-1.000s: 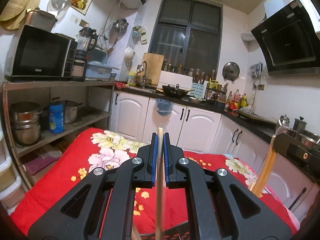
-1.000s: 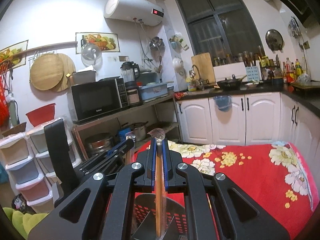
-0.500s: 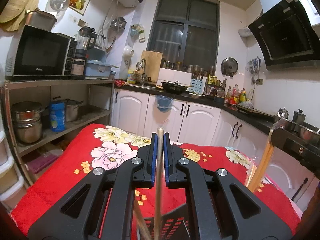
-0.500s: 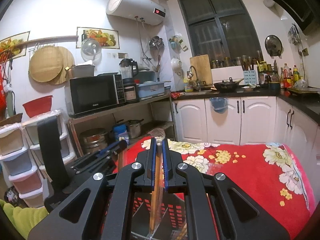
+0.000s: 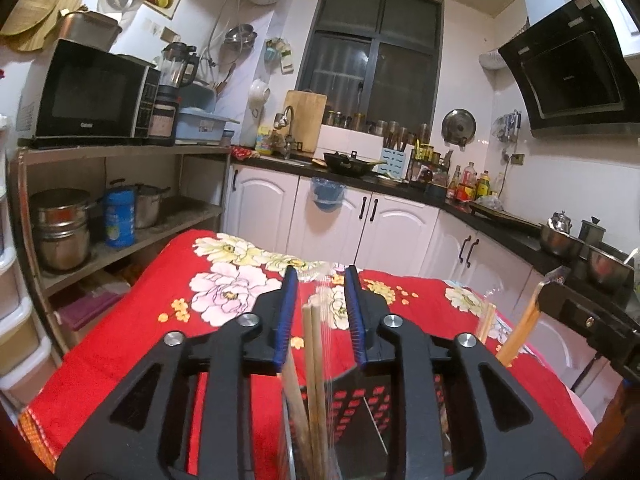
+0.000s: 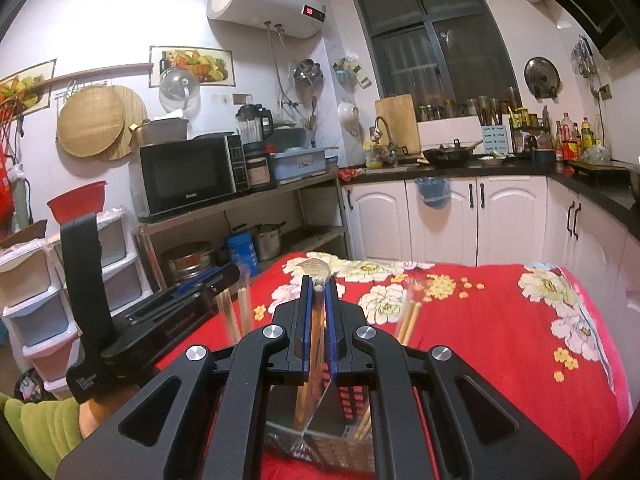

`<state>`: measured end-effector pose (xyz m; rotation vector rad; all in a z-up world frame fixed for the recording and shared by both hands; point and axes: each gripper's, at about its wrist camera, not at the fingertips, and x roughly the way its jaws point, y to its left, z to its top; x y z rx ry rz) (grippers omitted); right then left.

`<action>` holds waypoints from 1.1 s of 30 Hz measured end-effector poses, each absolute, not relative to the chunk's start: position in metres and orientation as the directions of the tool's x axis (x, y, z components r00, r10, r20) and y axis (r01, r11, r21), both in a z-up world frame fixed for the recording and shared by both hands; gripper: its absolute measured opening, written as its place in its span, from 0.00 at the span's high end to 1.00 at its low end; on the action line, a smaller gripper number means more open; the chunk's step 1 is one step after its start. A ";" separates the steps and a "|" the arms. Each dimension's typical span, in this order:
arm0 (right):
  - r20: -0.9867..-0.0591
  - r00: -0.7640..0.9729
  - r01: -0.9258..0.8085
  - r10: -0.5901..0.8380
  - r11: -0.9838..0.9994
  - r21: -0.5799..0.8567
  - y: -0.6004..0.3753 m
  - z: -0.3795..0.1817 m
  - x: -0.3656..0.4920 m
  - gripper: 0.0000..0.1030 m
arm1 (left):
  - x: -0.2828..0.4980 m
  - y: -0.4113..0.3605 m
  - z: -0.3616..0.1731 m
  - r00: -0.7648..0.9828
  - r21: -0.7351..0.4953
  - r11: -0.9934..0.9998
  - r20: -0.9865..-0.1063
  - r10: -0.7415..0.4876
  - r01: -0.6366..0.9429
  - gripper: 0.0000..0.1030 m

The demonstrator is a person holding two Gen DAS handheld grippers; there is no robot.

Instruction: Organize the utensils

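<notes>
A black slotted utensil holder [image 5: 360, 408] stands on the red flowered cloth under both grippers; it also shows in the right wrist view [image 6: 348, 400]. My left gripper [image 5: 318, 320] is open above it, with wooden chopsticks in a clear sleeve [image 5: 314, 360] standing free between the jaws and down in the holder. My right gripper [image 6: 318, 316] is shut on a wooden-handled skimmer [image 6: 316, 270], whose handle reaches down into the holder. More wrapped chopsticks [image 6: 408, 316] stand in the holder's right side. The left gripper's body [image 6: 160, 316] shows at left in the right wrist view.
The table with the red flowered cloth [image 5: 132, 328] fills the foreground. A shelf with a microwave [image 5: 88, 92] and pots [image 5: 60, 228] stands left. White cabinets [image 5: 384, 220] and a cluttered counter run behind. Plastic drawers [image 6: 36, 280] stand far left.
My left gripper has opened and let go of the chopsticks, which now stand in the holder. Both grippers have come lower over the holder. The right gripper still grips the skimmer.
</notes>
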<state>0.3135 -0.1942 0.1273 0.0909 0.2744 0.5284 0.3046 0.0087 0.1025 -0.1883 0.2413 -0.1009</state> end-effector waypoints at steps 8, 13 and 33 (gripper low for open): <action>-0.273 0.821 -0.470 0.501 0.866 0.173 -0.199 0.118 0.304 0.91 | 0.286 0.016 0.100 0.953 -0.238 0.969 -0.273 -0.130 0.064 0.75; -0.286 0.818 -0.465 0.499 0.867 0.181 -0.202 0.115 0.299 0.86 | 0.274 0.021 0.102 0.944 -0.258 0.964 -0.299 -0.138 0.060 0.67; -0.344 0.791 -0.458 0.506 0.862 0.216 -0.213 0.101 0.274 0.55 | 0.227 0.037 0.084 0.890 -0.286 0.958 -0.430 -0.150 0.023 0.28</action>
